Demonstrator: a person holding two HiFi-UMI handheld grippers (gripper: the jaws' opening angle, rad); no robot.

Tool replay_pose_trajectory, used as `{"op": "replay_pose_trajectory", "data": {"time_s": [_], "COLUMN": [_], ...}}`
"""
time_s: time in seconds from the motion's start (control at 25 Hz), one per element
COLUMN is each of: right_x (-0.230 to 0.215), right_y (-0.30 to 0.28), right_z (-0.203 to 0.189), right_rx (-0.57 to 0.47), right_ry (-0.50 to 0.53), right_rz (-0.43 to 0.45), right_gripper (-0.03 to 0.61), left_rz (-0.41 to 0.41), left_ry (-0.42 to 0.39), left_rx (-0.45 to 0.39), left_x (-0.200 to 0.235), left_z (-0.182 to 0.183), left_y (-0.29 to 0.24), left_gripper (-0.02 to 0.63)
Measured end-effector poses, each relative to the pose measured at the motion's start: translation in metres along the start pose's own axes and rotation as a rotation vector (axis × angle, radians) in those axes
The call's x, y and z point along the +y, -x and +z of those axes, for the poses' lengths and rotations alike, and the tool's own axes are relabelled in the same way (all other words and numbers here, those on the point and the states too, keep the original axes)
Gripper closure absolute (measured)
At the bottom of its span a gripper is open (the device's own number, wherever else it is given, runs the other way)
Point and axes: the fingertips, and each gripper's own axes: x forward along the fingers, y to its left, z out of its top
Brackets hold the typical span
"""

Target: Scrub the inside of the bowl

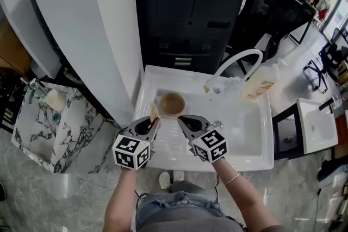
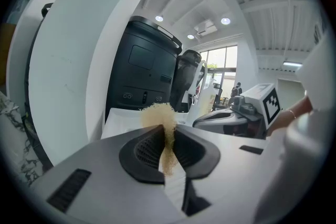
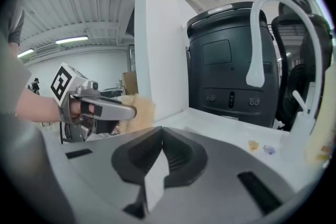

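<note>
A white sink [image 1: 255,144] sits in front of a big black machine [image 1: 187,8], and a white tap [image 1: 239,58] bends over it. The brown bowl [image 1: 172,104] stands in the sink, near the back. My left gripper [image 1: 154,120] is just in front of the bowl. Its fingers [image 2: 142,152] are pressed tight on a fuzzy tan scrubber [image 2: 160,115]. My right gripper [image 1: 184,121] has its fingers closed with nothing in them. I think I should open the right one and hold the bowl's rim. Then I can push the scrubber inside and rub round and round.
</note>
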Motion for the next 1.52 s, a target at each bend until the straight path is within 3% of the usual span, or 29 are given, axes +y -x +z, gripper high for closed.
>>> {"op": "replay_pose_trajectory", "data": {"time_s": [0.44, 1.52], "right_x": [0.004, 0.001], "right_y": [0.017, 0.047], "right_z": [0.008, 0.014], "right_rx": [-0.094, -0.202], "right_ry": [-0.112, -0.124], "right_rz": [-0.042, -0.123], "right_gripper": [0.568, 0.569], "left_rz": [0.006, 0.045], "left_ry": [-0.017, -0.026], "left_rx": [-0.031, -0.106], "left_x": [-0.010, -0.023], "left_z": [0.003, 0.011], "left_y": [0.010, 0.028], "left_gripper": [0.569, 0.569]}}
